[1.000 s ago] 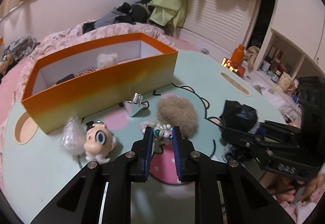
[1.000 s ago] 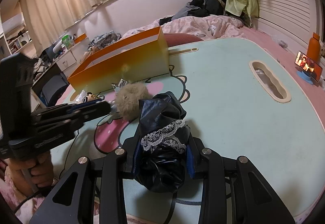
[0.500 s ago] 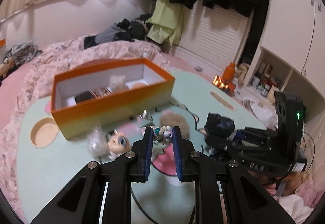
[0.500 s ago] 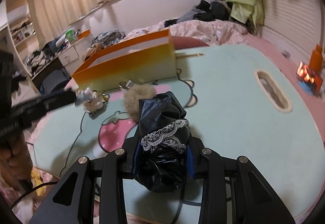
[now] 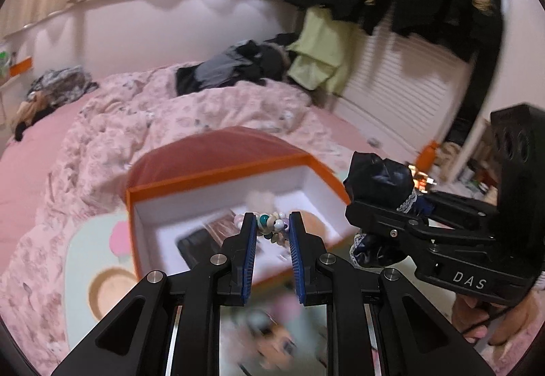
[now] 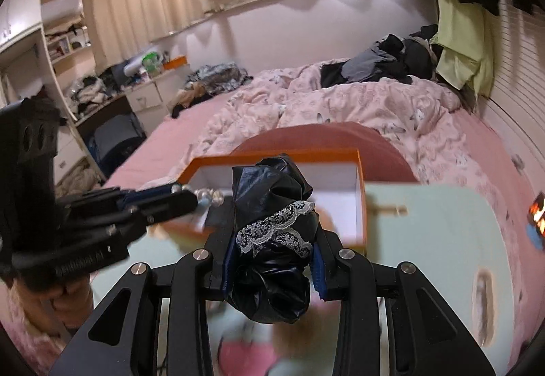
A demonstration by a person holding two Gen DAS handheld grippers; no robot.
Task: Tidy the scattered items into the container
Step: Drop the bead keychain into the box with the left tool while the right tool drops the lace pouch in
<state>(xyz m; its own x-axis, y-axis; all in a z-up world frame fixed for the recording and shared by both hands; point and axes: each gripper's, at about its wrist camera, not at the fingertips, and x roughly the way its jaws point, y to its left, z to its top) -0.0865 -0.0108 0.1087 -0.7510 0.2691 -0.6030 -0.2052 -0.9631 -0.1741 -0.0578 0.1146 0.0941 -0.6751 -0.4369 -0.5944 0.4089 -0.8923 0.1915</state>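
From my left camera, my left gripper (image 5: 272, 225) pinches a little bead charm (image 5: 272, 226) above the orange box (image 5: 218, 171). From my right camera, my right gripper (image 6: 272, 260) squeezes a black lacy cloth (image 6: 272, 232) in front of the orange box (image 6: 272, 158).

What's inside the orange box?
The orange box already holds a flat black thing, a striped packet and something pale and fluffy at the back. It is all blurry, and the left claw hides part of the floor.

Black hand-held gripper (image 5: 271, 229), blue pads (image 5: 249, 250)
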